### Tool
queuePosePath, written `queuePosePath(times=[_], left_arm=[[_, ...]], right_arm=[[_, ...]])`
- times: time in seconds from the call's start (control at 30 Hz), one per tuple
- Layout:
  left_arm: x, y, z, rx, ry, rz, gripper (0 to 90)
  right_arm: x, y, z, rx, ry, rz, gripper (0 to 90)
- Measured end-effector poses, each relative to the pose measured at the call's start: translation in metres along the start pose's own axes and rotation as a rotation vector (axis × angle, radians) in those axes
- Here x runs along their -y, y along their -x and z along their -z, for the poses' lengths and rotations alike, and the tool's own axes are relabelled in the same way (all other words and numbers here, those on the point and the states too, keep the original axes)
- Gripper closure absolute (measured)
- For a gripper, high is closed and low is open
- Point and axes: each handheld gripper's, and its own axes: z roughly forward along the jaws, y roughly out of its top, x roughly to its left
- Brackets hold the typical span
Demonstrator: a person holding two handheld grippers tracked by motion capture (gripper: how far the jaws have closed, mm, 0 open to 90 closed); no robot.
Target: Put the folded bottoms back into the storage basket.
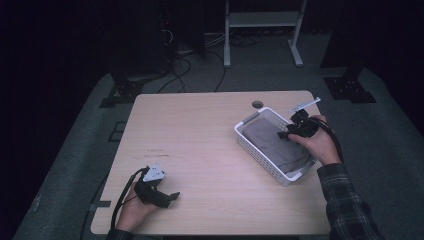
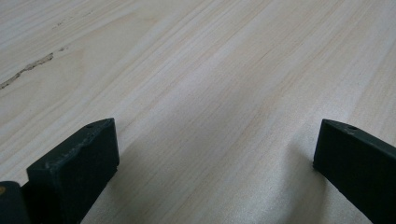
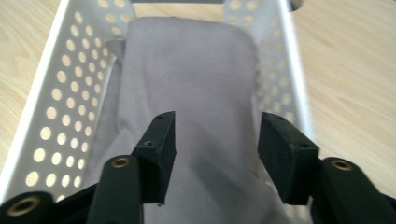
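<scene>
Between the parted jaws of the right gripper (image 3: 212,154) lies grey folded cloth (image 3: 196,79), hovered over but not pinched. That cloth fills a white perforated basket (image 1: 250,145) at the right of the high view, on the wooden table (image 1: 200,130). Lower left, the left gripper (image 1: 167,197) sits low over bare wood, jaws spread wide (nothing between them).

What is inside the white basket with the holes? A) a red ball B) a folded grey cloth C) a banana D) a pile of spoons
B: a folded grey cloth lies in the white basket, with the open right tongs held just above it.
</scene>
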Motion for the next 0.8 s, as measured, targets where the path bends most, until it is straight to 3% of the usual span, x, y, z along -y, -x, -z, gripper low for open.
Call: queuePosePath(times=[0.17,0.57,0.8], left_arm=[[0.000,0.000,0.000,0.000,0.000,0.000,0.0],[0.000,0.000,0.000,0.000,0.000,0.000,0.0],[0.000,0.000,0.000,0.000,0.000,0.000,0.0]], right_arm=[[0.005,0.014,0.012,0.039,0.008,-0.025,53.6],[0.022,0.035,0.031,0.078,0.018,-0.083,66.7],[0.033,0.044,0.036,0.086,0.004,-0.113,88.3]])
